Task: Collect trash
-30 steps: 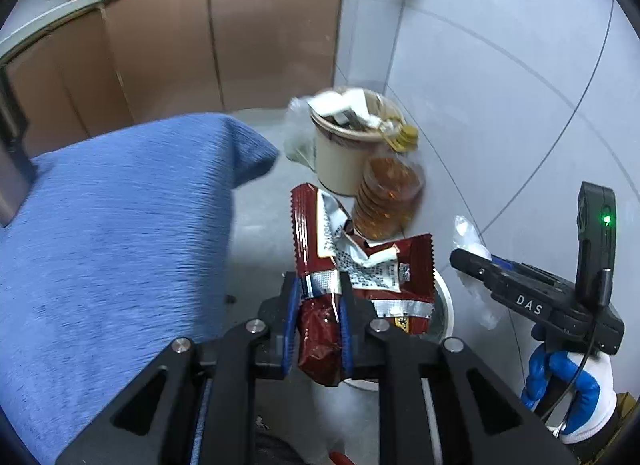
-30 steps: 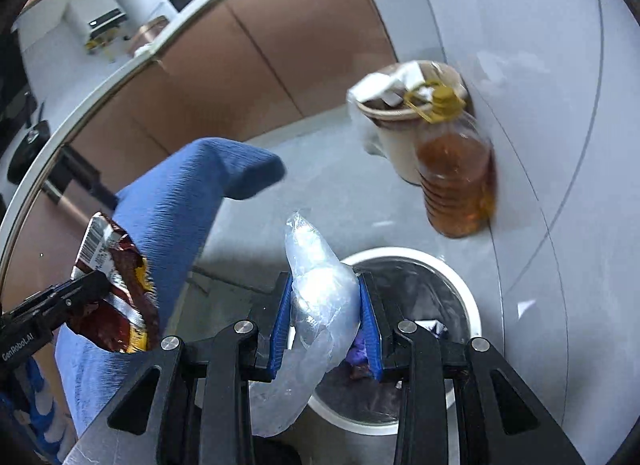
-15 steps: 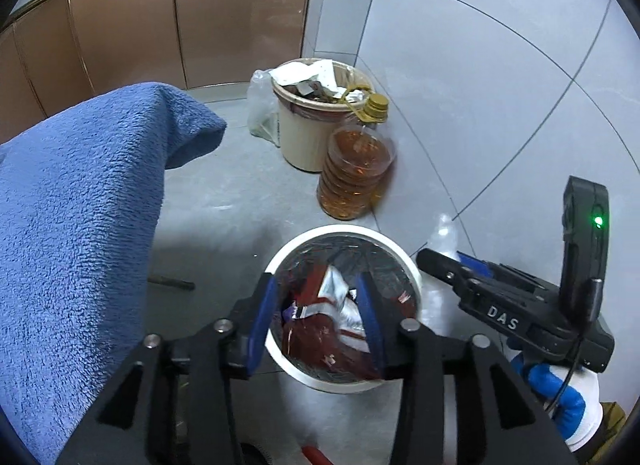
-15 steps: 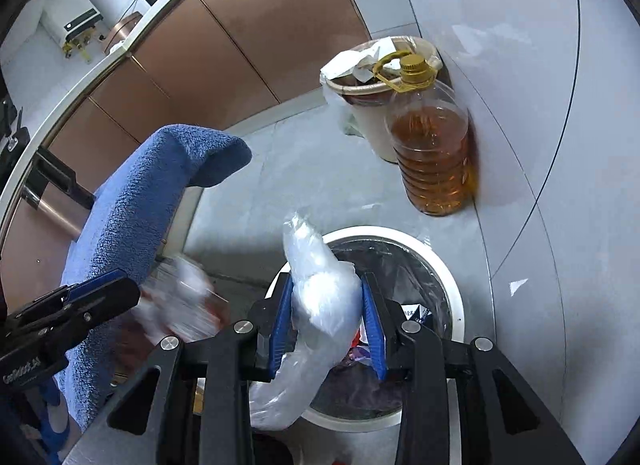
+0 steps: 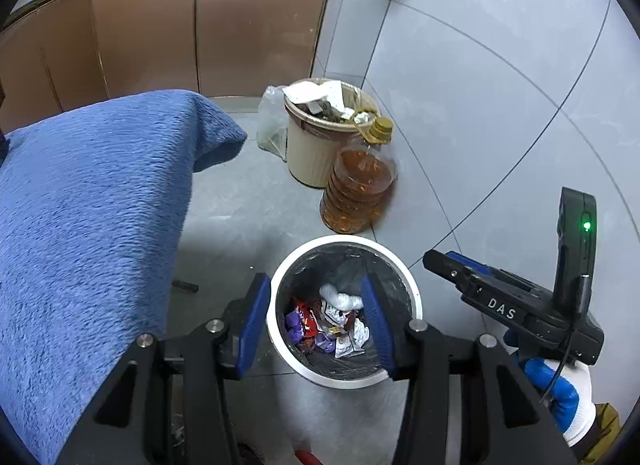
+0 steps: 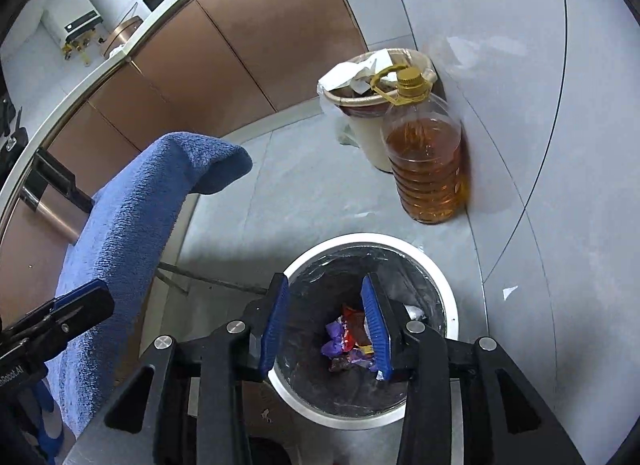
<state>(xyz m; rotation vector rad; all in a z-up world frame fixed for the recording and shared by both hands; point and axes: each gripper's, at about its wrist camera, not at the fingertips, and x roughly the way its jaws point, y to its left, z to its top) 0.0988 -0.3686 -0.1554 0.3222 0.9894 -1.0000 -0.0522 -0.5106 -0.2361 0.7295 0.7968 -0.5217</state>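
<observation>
A white-rimmed bin with a black liner stands on the grey floor. Inside lie red and purple snack wrappers and a crumpled clear plastic bag. My left gripper is open and empty above the bin's mouth. My right gripper is open and empty, also above the bin, with the wrappers below it. The right gripper also shows at the right of the left wrist view.
A blue towel-covered surface fills the left. A beige bin full of trash and a bottle of amber oil stand by the tiled wall. Brown cabinets run along the back.
Both grippers opened over the bin. The red snack bag dropped from the left gripper and the clear plastic bag from the right; both now lie in the bin.
</observation>
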